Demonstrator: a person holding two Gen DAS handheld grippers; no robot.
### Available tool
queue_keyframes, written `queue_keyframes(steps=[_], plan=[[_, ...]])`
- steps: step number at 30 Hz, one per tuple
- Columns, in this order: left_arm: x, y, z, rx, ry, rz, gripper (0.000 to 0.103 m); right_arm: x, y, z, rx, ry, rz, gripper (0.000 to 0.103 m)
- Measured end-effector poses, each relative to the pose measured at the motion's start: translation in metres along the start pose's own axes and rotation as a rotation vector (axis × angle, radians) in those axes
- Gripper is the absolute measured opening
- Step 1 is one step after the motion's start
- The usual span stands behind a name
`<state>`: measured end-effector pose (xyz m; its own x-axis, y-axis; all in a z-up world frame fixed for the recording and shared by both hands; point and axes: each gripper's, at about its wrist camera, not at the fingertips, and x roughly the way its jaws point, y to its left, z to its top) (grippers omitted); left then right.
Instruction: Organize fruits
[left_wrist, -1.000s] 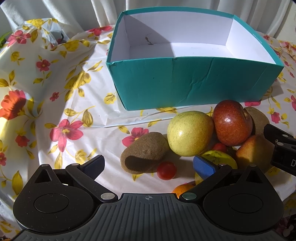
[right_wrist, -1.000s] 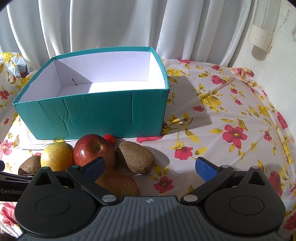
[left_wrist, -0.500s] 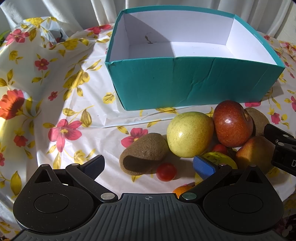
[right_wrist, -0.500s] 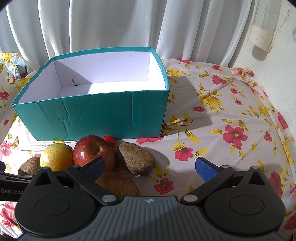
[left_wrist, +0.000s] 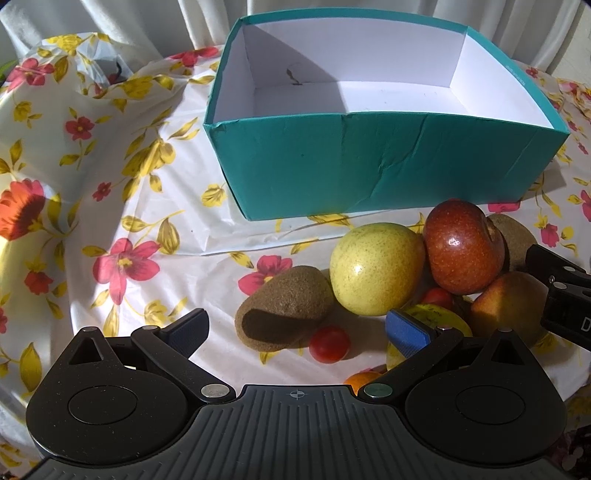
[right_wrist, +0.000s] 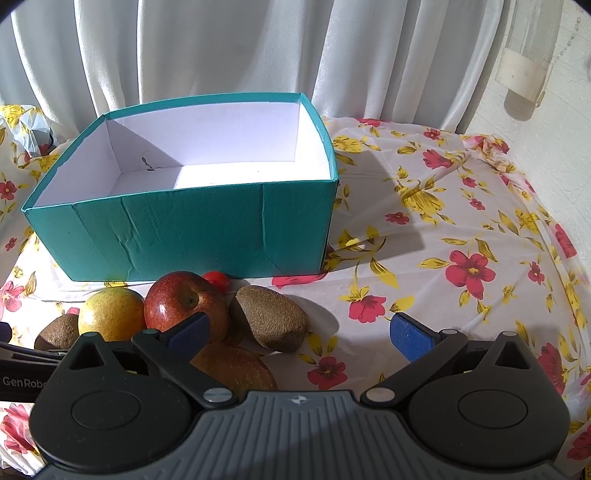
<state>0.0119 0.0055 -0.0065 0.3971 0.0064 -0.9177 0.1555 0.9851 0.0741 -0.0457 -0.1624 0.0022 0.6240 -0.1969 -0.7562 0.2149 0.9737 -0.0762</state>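
A teal box (left_wrist: 369, 162) (right_wrist: 192, 225) with a white inside stands empty on the flowered cloth. In front of it lies a heap of fruit: a yellow pear (left_wrist: 375, 267) (right_wrist: 110, 314), a red apple (left_wrist: 461, 247) (right_wrist: 183, 301), a kiwi (left_wrist: 286, 306) (right_wrist: 269, 323), a cherry tomato (left_wrist: 328, 343) and a reddish-yellow apple (left_wrist: 509, 306) (right_wrist: 232, 367). My left gripper (left_wrist: 297, 328) is open just short of the kiwi and tomato. My right gripper (right_wrist: 301, 332) is open, with the other kiwi between its fingers but untouched.
White curtains (right_wrist: 221, 51) hang behind the table. A crumpled flowered bag (left_wrist: 96, 59) lies at the back left. A small orange fruit (left_wrist: 360, 378) and a green-yellow fruit (left_wrist: 439, 317) sit low by my left gripper. A white wall (right_wrist: 554, 129) closes the right side.
Both grippers have crept slightly forward toward the fruit and box. No fruit has moved and both grippers stay open.
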Motion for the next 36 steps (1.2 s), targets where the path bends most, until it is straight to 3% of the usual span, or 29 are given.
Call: queue_keyframes(steps=[20,23,26,30,32,36], plan=[[-0.001,0.001,0.002,-0.003,-0.003,-0.012,0.103,0.001,0.000,0.001,-0.001,0.000,0.003,0.103],[-0.007,0.007,0.001,-0.004,-0.057,-0.052,0.103,0.001,-0.001,0.001,0.003,0.001,0.005,0.103],[-0.017,0.022,-0.006,-0.039,-0.161,-0.129,0.103,-0.001,-0.003,0.001,0.011,0.001,0.007,0.103],[-0.021,0.047,-0.022,-0.121,-0.324,-0.135,0.103,0.002,-0.009,-0.001,0.033,0.013,0.013,0.103],[-0.018,0.055,-0.022,-0.138,-0.282,-0.169,0.103,0.004,-0.010,-0.002,0.039,0.020,0.017,0.103],[-0.009,0.047,-0.022,-0.061,-0.234,-0.086,0.103,0.006,-0.010,-0.003,0.045,0.024,0.028,0.103]])
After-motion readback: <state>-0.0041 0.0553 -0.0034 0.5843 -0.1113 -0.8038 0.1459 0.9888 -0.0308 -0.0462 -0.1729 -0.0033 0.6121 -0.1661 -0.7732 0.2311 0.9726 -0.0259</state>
